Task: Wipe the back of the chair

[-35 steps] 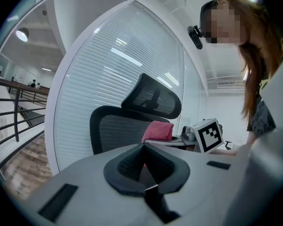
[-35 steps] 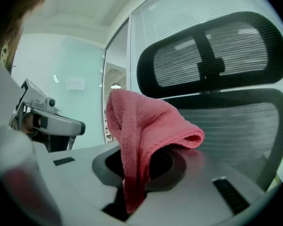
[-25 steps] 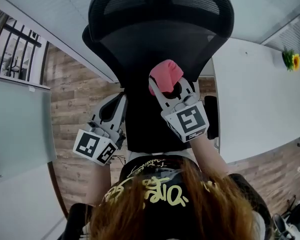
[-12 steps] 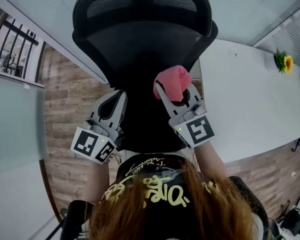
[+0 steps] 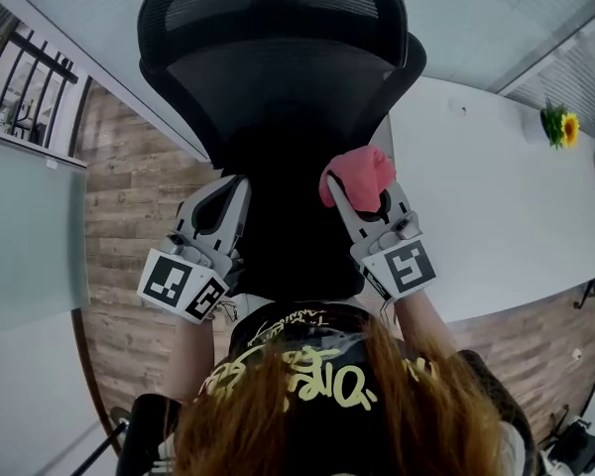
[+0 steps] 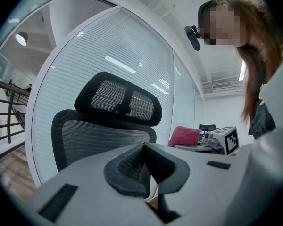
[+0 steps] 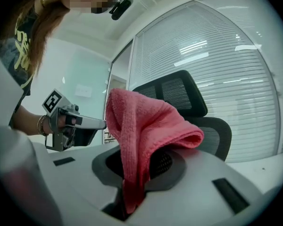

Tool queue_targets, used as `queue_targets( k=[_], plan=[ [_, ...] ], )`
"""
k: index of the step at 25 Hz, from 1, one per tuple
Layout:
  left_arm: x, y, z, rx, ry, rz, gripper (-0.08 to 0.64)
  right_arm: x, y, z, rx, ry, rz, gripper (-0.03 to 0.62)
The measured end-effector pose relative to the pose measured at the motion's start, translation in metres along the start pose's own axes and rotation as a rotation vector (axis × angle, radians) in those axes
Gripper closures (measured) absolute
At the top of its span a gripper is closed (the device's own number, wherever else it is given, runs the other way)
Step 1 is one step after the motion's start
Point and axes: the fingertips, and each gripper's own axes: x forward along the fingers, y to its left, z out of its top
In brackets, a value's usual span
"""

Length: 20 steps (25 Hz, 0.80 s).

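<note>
Wood-plank floor (image 5: 129,216) and a wall of white blinds (image 7: 236,46) surround a black mesh office chair.

The right claw (image 5: 355,184) is clamped on a pink cloth (image 5: 359,172). In its own view the jaws pinch the cloth's lower fold and the rest bunches up above and ahead of them (image 7: 141,126). Straight ahead of this claw, beyond the cloth, stands the chair back (image 7: 212,131), with the headrest (image 7: 179,93) above it. From the head view the cloth lies over the lower right part of the chair back (image 5: 278,77), but I cannot tell whether it touches the mesh.

To this claw's left, level with it, the left claw (image 5: 223,188) points at the same chair back. Its jaws are closed together with nothing between them (image 6: 144,159).

The step in hand looks like the wipe itself or the approach to a stroke. The cloth is gripped and presented to the back, low down on its right side. The next move likely calls for pressing the bunched cloth flat against the mesh and drawing it across or up towards the headrest, keeping the grip firm so the fold does not slip out. The left claw could steady the chair, which may swivel or roll.

Off to the right claw's right runs a white table (image 5: 496,196). At its far end is a sunflower (image 5: 560,127); any pot under it is too small to tell. No other container shows.
</note>
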Motion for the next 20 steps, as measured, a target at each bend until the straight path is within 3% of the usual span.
queue_targets(
  k=[20],
  plan=[
    [-0.009,-0.011,0.003,0.001,-0.021,0.033,0.568,0.003,0.0,0.019,0.005,-0.061,0.02,0.531]
  ],
)
